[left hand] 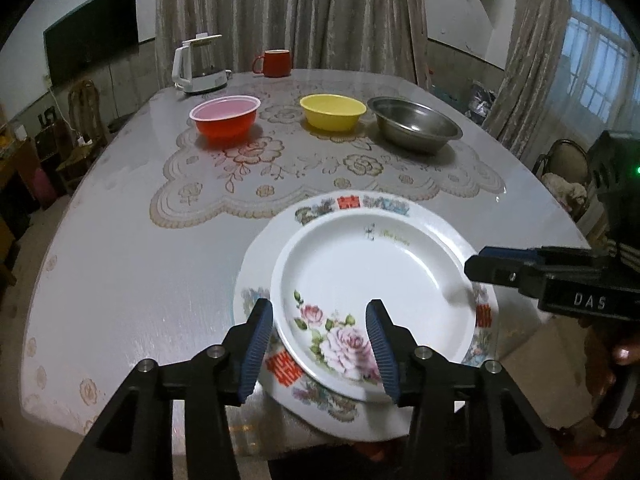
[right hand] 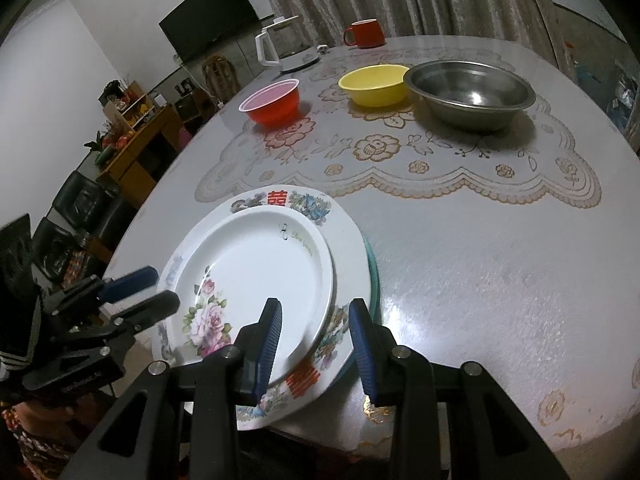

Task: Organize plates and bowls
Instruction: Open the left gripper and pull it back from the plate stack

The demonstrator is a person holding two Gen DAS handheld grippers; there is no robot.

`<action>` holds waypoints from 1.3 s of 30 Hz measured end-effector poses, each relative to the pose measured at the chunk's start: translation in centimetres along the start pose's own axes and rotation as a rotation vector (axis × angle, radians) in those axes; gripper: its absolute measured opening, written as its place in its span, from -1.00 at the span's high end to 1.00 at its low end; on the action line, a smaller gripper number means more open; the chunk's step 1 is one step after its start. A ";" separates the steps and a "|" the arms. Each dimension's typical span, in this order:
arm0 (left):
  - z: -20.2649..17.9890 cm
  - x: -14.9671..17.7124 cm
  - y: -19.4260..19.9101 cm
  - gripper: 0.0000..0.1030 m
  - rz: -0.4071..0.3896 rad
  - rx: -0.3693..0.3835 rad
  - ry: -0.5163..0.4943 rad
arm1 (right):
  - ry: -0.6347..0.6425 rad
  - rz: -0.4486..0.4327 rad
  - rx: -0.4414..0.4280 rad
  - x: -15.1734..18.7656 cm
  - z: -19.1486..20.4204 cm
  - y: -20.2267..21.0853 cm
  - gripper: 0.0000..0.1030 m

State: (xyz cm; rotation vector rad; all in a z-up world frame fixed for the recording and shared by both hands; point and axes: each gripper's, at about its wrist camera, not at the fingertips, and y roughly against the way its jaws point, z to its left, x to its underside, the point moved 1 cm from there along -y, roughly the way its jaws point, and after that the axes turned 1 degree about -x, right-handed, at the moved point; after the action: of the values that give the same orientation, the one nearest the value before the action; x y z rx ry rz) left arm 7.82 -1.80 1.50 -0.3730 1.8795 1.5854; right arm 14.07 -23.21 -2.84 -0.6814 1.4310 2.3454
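Observation:
A small white plate with pink roses (left hand: 360,280) (right hand: 248,272) lies on a larger plate with red characters on its rim (left hand: 352,203) (right hand: 348,248), at the near table edge. A teal plate (right hand: 373,276) peeks out beneath. My left gripper (left hand: 319,346) (right hand: 164,288) is open, and its pads stand apart on either side of the small plate's left rim. My right gripper (right hand: 316,344) (left hand: 478,261) is open over the stack's right rim, gripping nothing. A red bowl (left hand: 225,120), a yellow bowl (left hand: 333,114) and a steel bowl (left hand: 414,124) stand in a row farther back.
A white kettle (left hand: 198,66) and a red mug (left hand: 274,63) stand at the far edge of the table (left hand: 120,272). The plate stack overhangs the near edge. A hand (left hand: 616,352) holds the right gripper. Chairs and a cabinet (right hand: 136,152) surround the table.

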 end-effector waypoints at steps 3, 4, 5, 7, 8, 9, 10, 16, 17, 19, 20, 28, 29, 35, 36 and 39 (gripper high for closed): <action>-0.1 -0.6 -0.2 -0.06 0.000 0.000 0.000 | 0.003 -0.011 -0.001 -0.3 -0.2 0.0 0.33; -0.2 -0.8 -0.3 -0.12 -0.002 0.004 0.004 | 0.004 -0.015 0.003 -0.4 -0.3 0.0 0.33; -0.2 -0.9 -0.4 -0.14 -0.004 0.012 0.011 | 0.000 -0.021 0.007 -0.5 -0.5 0.0 0.33; -0.3 -1.2 -0.5 -0.22 -0.006 0.029 0.030 | -0.015 -0.029 0.005 -0.7 -1.1 0.0 0.33; -0.3 -1.5 -0.6 -0.24 -0.009 0.033 0.040 | -0.031 -0.030 0.003 -0.8 -1.5 -0.1 0.33; -0.3 -1.7 -0.6 -0.26 -0.009 0.036 0.045 | -0.052 -0.032 -0.002 -0.9 -2.0 -0.1 0.33; -0.4 -1.9 -0.7 -0.28 -0.011 0.044 0.054 | -0.057 -0.034 -0.005 -1.0 -2.2 -0.1 0.33; -0.5 -3.6 -0.8 -0.53 -0.071 0.122 0.145 | -0.060 -0.064 -0.011 -2.2 -3.5 0.3 0.33; -0.5 -4.2 -1.2 -0.53 -0.072 0.132 0.161 | -0.073 -0.077 -0.017 -2.6 -4.1 0.3 0.33; -0.8 -5.3 -2.1 -0.53 -0.050 0.129 0.176 | -0.090 -0.091 -0.019 -3.3 -5.0 0.1 0.31; -1.0 -6.0 -2.5 -0.53 -0.041 0.134 0.185 | -0.106 -0.089 -0.013 -3.7 -5.6 -0.2 0.31; -1.7 -8.8 -3.1 -0.53 -0.051 0.125 0.220 | -0.144 -0.054 -0.037 -6.6 -8.8 -2.0 0.31; -1.8 -9.0 -3.2 -0.53 -0.049 0.128 0.224 | -0.144 -0.051 -0.044 -6.8 -8.9 -2.2 0.31; -2.0 -9.8 -3.3 -0.54 -0.068 0.134 0.229 | -0.148 -0.029 -0.065 -7.3 -9.7 -2.9 0.31; -2.0 -9.9 -3.3 -0.55 -0.067 0.134 0.235 | -0.153 -0.025 -0.063 -7.3 -9.9 -3.1 0.31; -2.1 -10.3 -3.7 -0.56 -0.061 0.153 0.248 | -0.170 -0.018 -0.066 -7.6 -10.6 -3.4 0.31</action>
State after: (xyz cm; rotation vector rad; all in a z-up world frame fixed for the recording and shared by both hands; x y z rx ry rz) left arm 17.17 -6.59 5.29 -0.5760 2.1387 1.3963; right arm 24.60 -31.21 -5.34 -0.4962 1.2746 2.3825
